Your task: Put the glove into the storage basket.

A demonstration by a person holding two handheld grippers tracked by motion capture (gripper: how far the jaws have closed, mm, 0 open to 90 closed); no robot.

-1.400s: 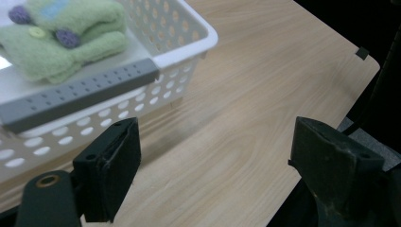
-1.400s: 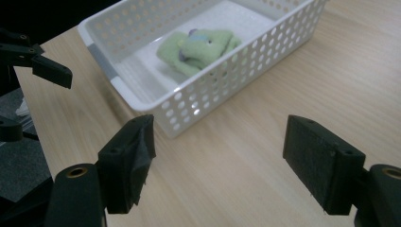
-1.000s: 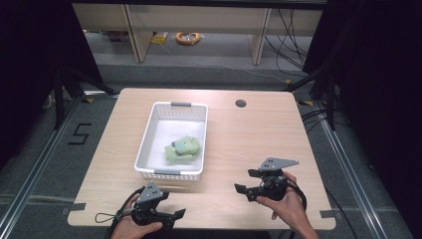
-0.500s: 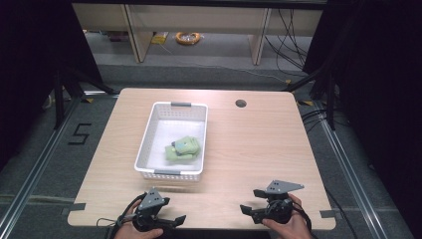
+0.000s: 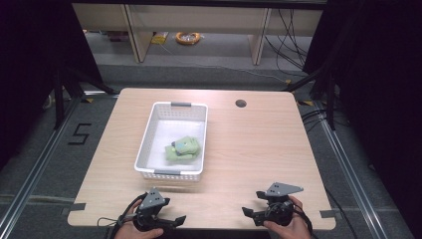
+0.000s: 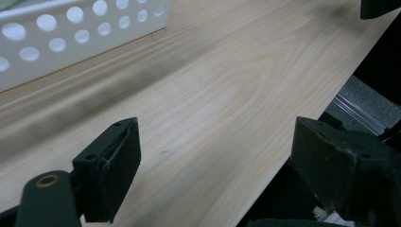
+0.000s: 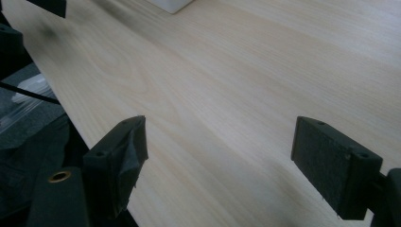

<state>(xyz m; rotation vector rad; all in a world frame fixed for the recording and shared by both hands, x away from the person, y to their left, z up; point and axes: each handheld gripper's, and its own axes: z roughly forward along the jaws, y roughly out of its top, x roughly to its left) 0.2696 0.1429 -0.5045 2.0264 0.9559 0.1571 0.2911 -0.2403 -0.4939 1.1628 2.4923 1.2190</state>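
- We see the pale wooden counter spread across the high view, a dark round hole near its far edge.
- On the floor to its left a taped "5" is the one mark we can read.
- The white perforated basket stands left of centre; the left tool view shows its round wall holes close up — the high view shows its inside instead.
- Inside, toward the near right corner, lies a green soft toy, crumpled, with a small dark patch.
- Our left tool hovers at the near edge, just before the basket, jaws spread wide and empty.
- Our right tool sits at the near right edge — jaws likewise apart, holding nothing, well apart from the basket.
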